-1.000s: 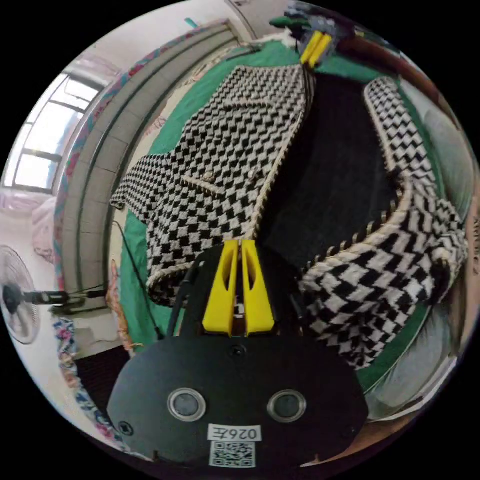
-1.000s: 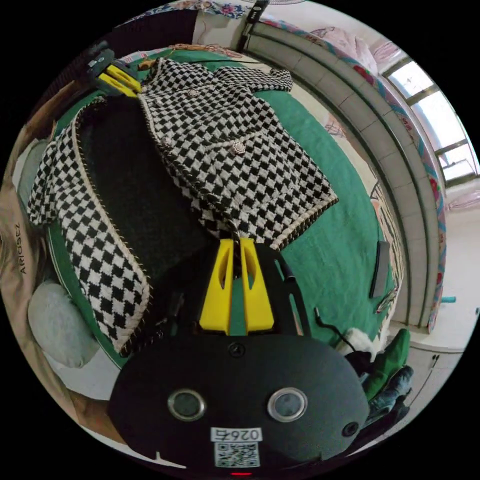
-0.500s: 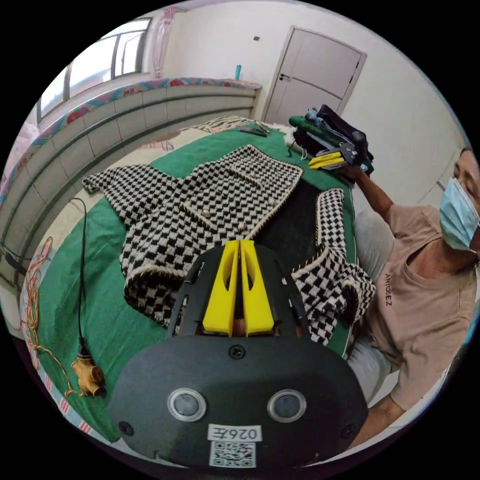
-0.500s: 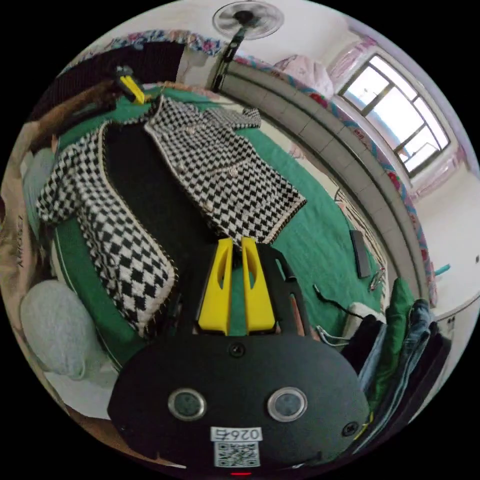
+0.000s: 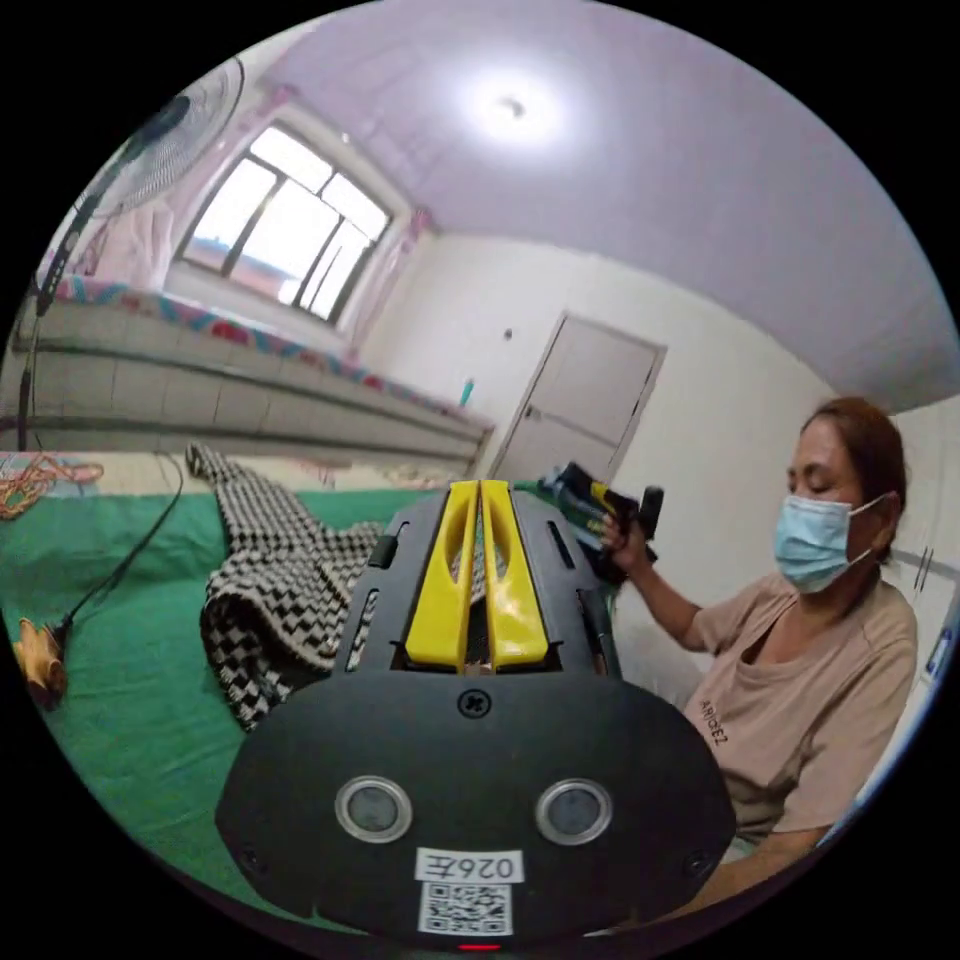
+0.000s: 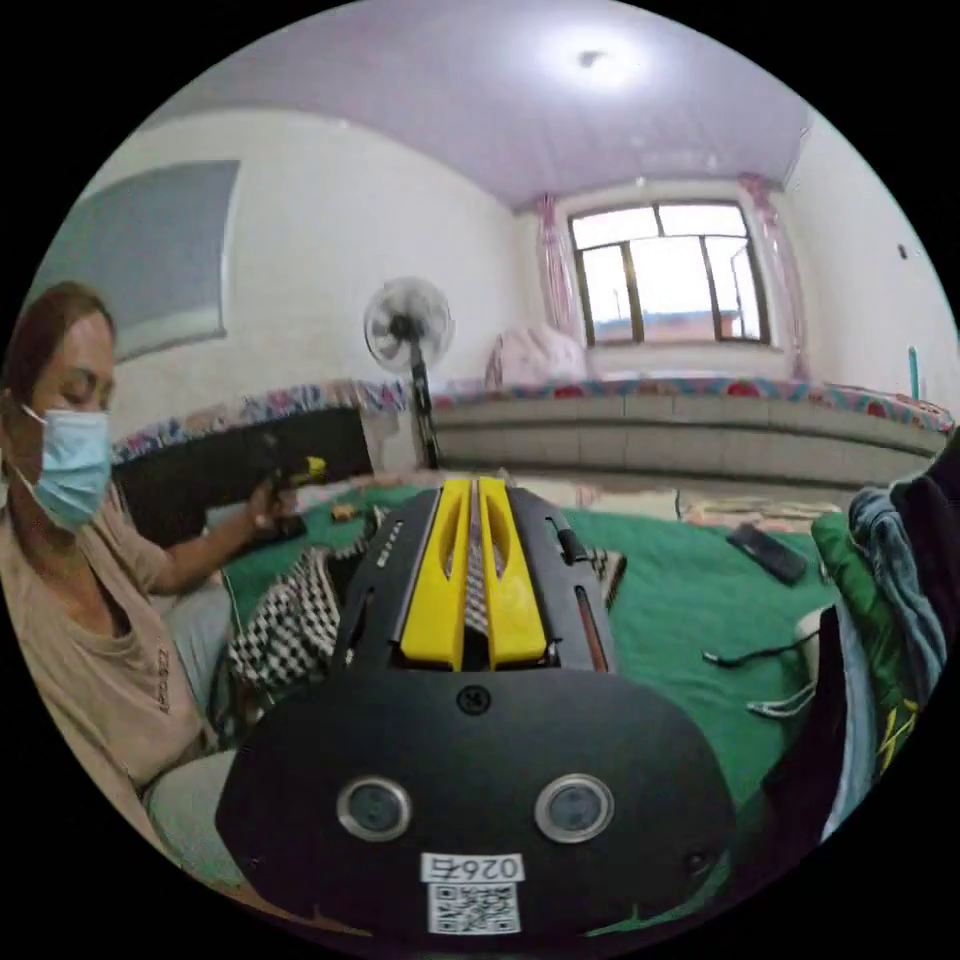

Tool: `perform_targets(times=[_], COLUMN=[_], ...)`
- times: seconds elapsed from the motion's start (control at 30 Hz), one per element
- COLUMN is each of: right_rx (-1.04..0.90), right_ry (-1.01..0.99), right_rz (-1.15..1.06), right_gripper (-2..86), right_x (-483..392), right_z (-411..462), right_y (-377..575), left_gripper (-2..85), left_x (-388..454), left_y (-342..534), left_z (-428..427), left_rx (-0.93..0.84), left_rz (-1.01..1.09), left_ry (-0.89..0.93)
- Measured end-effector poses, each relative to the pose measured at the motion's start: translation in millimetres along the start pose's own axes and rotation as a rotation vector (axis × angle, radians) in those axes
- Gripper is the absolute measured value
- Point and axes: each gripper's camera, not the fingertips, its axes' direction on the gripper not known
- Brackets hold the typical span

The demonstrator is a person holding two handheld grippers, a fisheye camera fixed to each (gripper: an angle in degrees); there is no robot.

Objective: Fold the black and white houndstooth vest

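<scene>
Item 1: white sticker (image 5: 468, 866) is sitting at 6 o'clock in the left gripper view, on the black housing of the left gripper (image 5: 479, 487). It is carrying a short line of printed characters. A QR code (image 5: 465, 907) is sitting just beneath.

Item 2: matching sticker (image 6: 470, 868) and QR code (image 6: 474, 908) are sitting at 6 o'clock in the right gripper view, on the right gripper (image 6: 475, 482).

Item 3: small dark lettering (image 5: 712, 722) is running across the chest of the person's shirt (image 5: 810, 690), at 4 o'clock in the left gripper view. It is too small to read surely.
</scene>
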Motion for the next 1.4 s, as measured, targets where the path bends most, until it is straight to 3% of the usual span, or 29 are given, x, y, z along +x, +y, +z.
perform_targets(times=[0.07, 0.13, 0.2, 0.27, 0.37, 0.43, 0.5, 0.73, 0.97, 1.07, 1.13, 1.27, 1.4], right_rx=[0.178, 0.148, -0.037, -0.183, -0.527, -0.716, -0.934, -1.141, -1.150, -1.176, -1.162, -0.964, -0.682], right_ry=[-0.095, -0.166, -0.058, 0.083, 0.202, 0.212, 0.183, 0.001, -0.028, -0.073, -0.069, -0.094, -0.024], right_rz=[-0.052, -0.093, -0.099, -0.105, -0.095, -0.065, -0.037, 0.261, 0.240, 0.196, 0.149, 0.013, 0.090], right_gripper=[-1.2, -1.1, -1.0, -0.8, 1.7, 5.0, 8.1, 9.2, 8.2, 3.7, 1.7, -0.3, 0.1], right_x=[-19, -35, -52, -57, -45, -29, -5, 61, 70, 67, 61, 37, 49], right_z=[-27, -28, -3, 22, 71, 91, 109, 133, 136, 144, 140, 103, 82], right_y=[-12, -30, -48, -44, -4, 34, 76, 135, 150, 148, 140, 105, 81], left_gripper=[2.4, 4.4, 4.4, 9.8, 24.7, 27.3, 26.7, 18.4, 15.0, 8.3, 5.3, 2.6, 2.7], left_x=[24, 29, 27, 22, 14, 6, -2, -34, -8, -1, 10, 43, 54], left_y=[3, 6, 17, 34, 51, 60, 68, 95, 104, 103, 98, 80, 63], left_z=[-24, -19, -1, 29, 63, 76, 87, 119, 117, 116, 107, 67, 49], left_rx=[0.109, -0.001, -0.165, -0.399, -0.653, -0.762, -0.858, -1.041, -1.047, -1.067, -1.049, -0.894, -0.737], left_rz=[0.034, 0.008, -0.016, 0.019, 0.086, 0.064, 0.040, -0.110, 0.048, 0.064, 0.138, 0.277, 0.315], left_ry=[0.043, -0.009, -0.146, -0.302, -0.390, -0.387, -0.371, -0.110, -0.070, 0.014, -0.026, -0.060, -0.237])
